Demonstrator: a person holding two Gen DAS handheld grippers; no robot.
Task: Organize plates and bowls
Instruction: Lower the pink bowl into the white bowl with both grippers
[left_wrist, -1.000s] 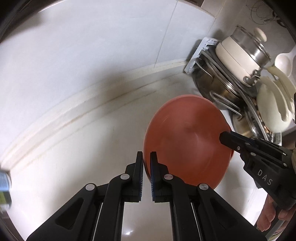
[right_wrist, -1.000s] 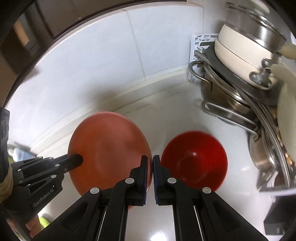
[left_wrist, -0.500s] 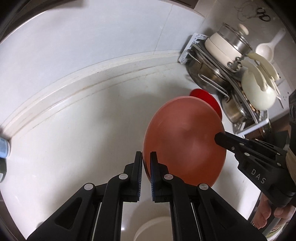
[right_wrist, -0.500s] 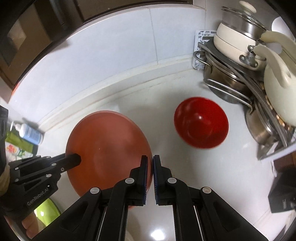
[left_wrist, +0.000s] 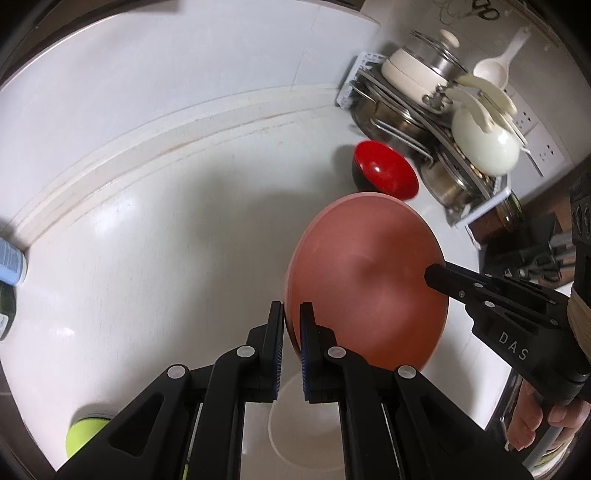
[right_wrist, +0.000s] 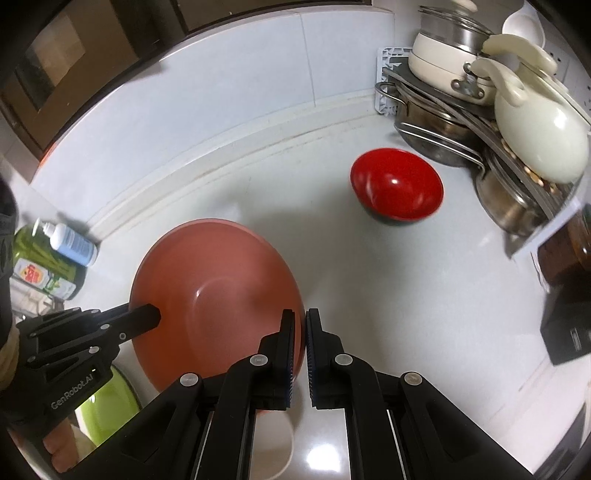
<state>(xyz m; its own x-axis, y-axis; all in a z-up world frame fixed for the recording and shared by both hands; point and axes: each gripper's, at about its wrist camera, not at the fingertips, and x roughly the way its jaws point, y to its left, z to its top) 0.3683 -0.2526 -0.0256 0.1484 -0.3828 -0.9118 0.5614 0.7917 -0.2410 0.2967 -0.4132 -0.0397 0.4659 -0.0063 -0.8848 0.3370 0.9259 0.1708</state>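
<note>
Plate (left_wrist: 365, 280): terracotta-pink, the biggest thing before me; I hold it up above the white counter (left_wrist: 147, 258), one rim in each tong; a second ago it hid the backsplash corner, now it sits lower and nearer me
Rack (right_wrist: 480, 122): steel pots, a cream pan and a cream kettle stacked in the far right corner; further off than before
Red bowl (right_wrist: 397, 184): on the counter just beside the rack, well apart from the plate; out of my left view a second ago, now plain in it
Left tong (left_wrist: 291, 332): clamped on the plate's left rim; "GenRobot.AI" on its body in the right view
Right tong (right_wrist: 300, 339): pinched on the plate's right rim; "DAS" on its body in the left view
</note>
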